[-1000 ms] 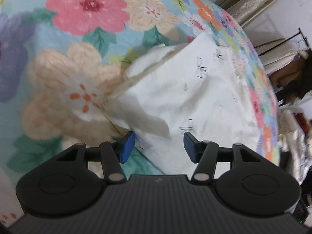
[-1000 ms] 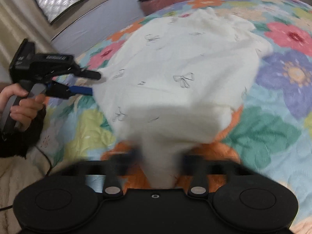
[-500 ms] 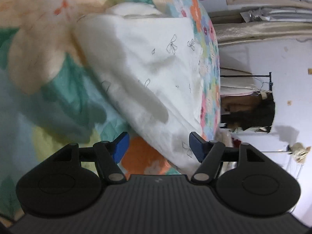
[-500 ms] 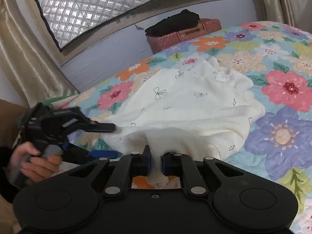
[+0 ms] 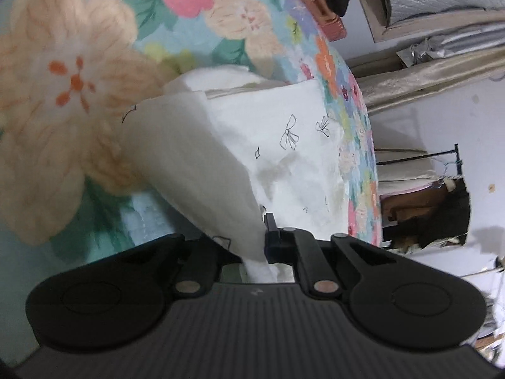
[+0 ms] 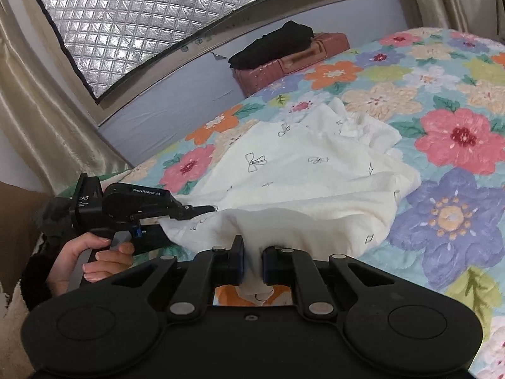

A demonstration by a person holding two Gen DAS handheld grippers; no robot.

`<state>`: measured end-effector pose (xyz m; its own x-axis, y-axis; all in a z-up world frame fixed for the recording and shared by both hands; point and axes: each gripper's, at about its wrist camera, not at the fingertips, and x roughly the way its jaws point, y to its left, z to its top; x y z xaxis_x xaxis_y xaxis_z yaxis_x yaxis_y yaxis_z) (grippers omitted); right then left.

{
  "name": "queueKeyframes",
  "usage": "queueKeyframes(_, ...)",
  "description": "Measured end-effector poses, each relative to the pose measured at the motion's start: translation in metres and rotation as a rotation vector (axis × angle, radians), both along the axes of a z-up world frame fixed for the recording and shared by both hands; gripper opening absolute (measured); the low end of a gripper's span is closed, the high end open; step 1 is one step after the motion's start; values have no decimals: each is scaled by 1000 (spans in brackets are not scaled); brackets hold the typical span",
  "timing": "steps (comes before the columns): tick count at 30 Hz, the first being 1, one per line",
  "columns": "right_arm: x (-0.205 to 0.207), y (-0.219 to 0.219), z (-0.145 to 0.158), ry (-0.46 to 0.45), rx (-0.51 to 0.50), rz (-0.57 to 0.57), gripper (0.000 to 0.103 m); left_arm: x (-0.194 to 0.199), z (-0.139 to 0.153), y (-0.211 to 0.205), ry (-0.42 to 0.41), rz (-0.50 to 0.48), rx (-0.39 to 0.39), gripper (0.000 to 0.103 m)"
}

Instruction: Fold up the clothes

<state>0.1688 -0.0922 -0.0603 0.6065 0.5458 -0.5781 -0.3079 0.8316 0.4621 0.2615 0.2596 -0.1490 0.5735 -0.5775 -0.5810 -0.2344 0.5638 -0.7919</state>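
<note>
- One white garment (image 6: 303, 170) with small bow prints lies rumpled on one bed, on a flowered quilt (image 6: 448, 214); its near edge is lifted off the quilt.
- Two grippers are in use. The right gripper (image 6: 252, 260) has its fingers clenched on a bunched fold of the garment's near edge, cloth squeezed between the two pads and hanging below them.
- The left gripper (image 5: 252, 240) is likewise clamped on the garment (image 5: 277, 145): cloth drapes over one finger and hides it, and the other finger presses against the fabric.
- In the right wrist view the left gripper (image 6: 202, 210) sits at the garment's left edge, held by one hand (image 6: 91, 262) in a dark fuzzy sleeve.
- One reddish-brown suitcase (image 6: 293, 60) stands at the far side of the bed, with one black item (image 6: 274, 42) on top.
- One window covered in quilted silver foil (image 6: 151, 9) is behind it, with shiny beige curtains (image 6: 34, 107) on each side.
</note>
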Motion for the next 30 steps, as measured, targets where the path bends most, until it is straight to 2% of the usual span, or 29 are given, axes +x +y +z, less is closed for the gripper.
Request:
queueKeyframes(7,-17,13,3,19,19,132,10,-33,28,15,-97,-32,148,6)
queueKeyframes(12,-31,24,7,37,74,207,10,-56,30,42,-84,-19,79,6)
queueKeyframes(16,-44,30,12,81,158,265,10,-86,48,51,-153,30,153,6)
queueKeyframes(18,-47,29,10,117,190,268,10,-94,45,48,-149,46,184,6)
queueKeyframes(21,-42,24,2,149,172,231,10,-84,39,46,-109,34,150,6)
queueKeyframes(23,-33,14,-4,183,198,176,10,-69,46,43,-123,21,134,6)
queueKeyframes(27,-13,-12,-7,213,333,67,10,-32,74,20,-191,-70,199,6)
queueKeyframes(30,-1,-27,2,164,315,12,10,1,92,-6,-215,-146,251,8)
